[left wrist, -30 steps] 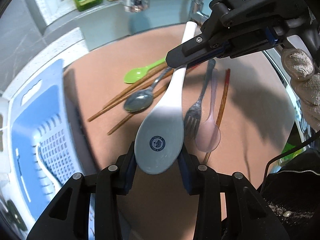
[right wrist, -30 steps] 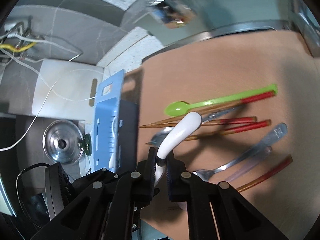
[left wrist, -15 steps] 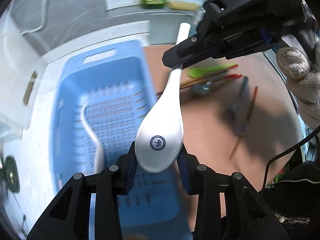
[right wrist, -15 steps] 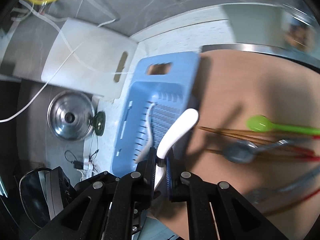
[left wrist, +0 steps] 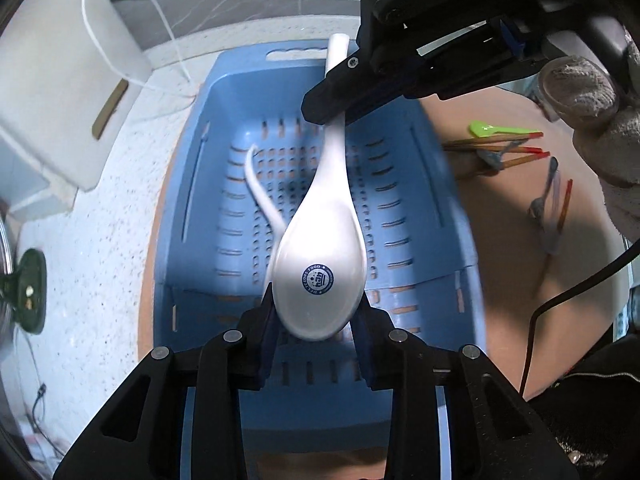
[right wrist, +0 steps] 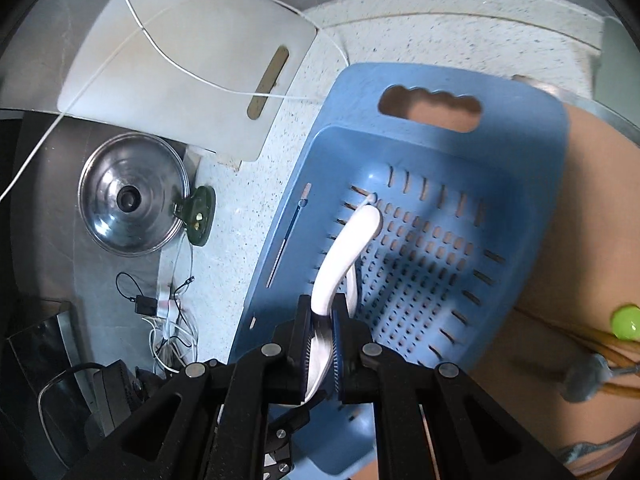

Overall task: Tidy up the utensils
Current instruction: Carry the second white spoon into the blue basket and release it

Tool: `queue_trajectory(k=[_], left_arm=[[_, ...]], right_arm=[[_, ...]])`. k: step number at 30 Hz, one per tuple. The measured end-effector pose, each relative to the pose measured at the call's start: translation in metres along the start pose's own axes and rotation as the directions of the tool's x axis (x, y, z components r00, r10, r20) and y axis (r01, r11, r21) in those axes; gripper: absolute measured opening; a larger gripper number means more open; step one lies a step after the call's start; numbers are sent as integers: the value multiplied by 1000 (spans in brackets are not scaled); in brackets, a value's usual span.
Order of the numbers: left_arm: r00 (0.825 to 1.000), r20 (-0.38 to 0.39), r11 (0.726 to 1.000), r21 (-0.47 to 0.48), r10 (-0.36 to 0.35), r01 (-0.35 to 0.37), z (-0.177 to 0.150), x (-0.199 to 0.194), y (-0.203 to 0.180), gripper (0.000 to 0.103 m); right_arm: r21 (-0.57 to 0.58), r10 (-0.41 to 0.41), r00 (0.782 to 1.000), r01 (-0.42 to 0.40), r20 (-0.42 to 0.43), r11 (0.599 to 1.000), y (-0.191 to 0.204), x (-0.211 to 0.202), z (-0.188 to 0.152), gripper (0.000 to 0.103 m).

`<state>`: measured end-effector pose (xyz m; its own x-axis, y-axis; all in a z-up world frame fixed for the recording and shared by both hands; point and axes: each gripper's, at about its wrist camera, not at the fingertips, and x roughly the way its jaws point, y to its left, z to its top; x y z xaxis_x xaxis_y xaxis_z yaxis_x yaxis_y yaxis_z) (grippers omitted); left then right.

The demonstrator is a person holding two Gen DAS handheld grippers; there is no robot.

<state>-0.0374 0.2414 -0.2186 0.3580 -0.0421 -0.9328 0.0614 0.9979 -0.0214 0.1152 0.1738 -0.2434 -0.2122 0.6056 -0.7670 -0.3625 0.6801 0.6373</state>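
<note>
A white ceramic spoon (left wrist: 320, 268) hangs over a blue plastic basket (left wrist: 432, 216), carried by both grippers at once. Nearest the left wrist camera, the left gripper (left wrist: 318, 320) cradles the spoon's bowl, its jaws having just been closing with the bowl between them and the pads touching its sides. Farther along, the right gripper (right wrist: 322, 340) is clamped tight on the spoon's handle, steadied by a gloved hand (left wrist: 600, 128). Below the spoon, a second white spoon (left wrist: 262, 196) lies on the slotted floor of the basket. The basket sits partly on a tan mat (left wrist: 520, 280) and partly on a speckled countertop (left wrist: 100, 220). Beyond it on the mat lie a green spoon (left wrist: 486, 129), red-tipped chopsticks (left wrist: 516, 148) and metal cutlery (left wrist: 540, 196), blurred. To the left, on the right wrist view, sit a steel pot lid (right wrist: 132, 196) and a white cutting board (right wrist: 180, 52).
</note>
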Motion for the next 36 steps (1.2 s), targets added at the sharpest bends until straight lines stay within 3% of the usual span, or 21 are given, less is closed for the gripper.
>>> queue_trajectory(k=[14, 36], left_arm=[[998, -58, 999, -30, 22, -24, 0, 24, 14, 28], [993, -110, 998, -30, 51, -54, 6, 42, 12, 28]], right_arm=[[-2, -51, 996, 51, -71, 999, 2, 51, 23, 9], [-15, -109, 991, 108, -80, 994, 3, 91, 33, 10]])
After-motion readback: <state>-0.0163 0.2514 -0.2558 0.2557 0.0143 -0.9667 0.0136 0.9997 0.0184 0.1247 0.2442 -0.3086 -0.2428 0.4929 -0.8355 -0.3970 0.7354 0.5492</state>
